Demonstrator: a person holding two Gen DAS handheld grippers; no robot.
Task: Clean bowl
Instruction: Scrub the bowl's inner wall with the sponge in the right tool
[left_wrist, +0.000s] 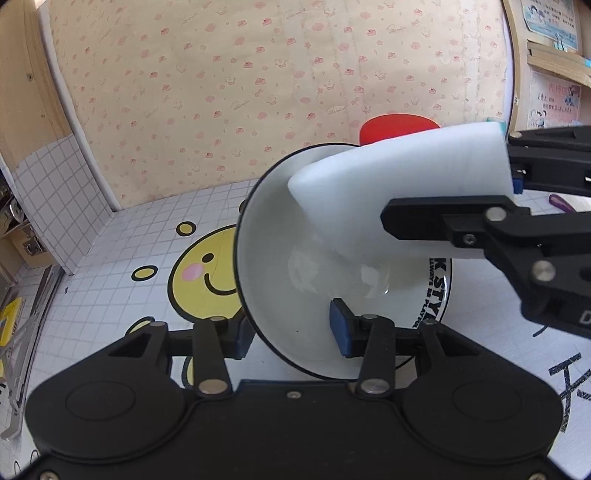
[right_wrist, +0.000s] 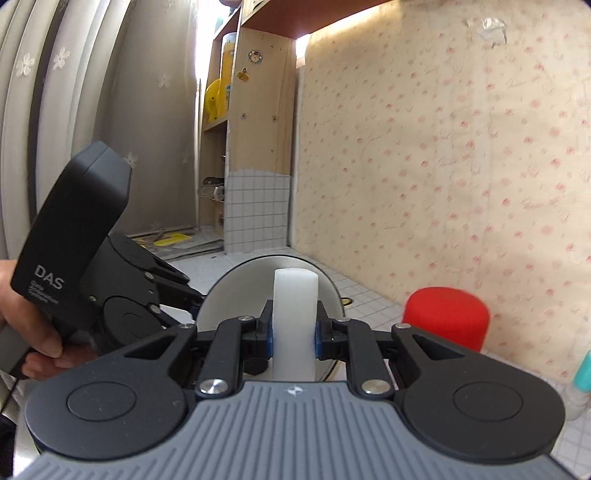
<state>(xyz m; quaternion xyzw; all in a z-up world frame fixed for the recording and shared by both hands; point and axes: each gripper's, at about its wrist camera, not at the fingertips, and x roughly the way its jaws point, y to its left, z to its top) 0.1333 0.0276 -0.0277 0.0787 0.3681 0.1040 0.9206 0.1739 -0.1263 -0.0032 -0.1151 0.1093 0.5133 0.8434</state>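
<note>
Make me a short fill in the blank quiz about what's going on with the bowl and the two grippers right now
1. The right gripper is clamped on a white ____.
2. The left gripper straddles the rim of the tilted ____, one finger inside and one outside.
3. Behind the bowl, near the wallpapered wall, stands a ____ cup.
4. The tablecloth under the bowl shows a yellow ____ face.

Missing words: sponge; bowl; red; smiley
</note>
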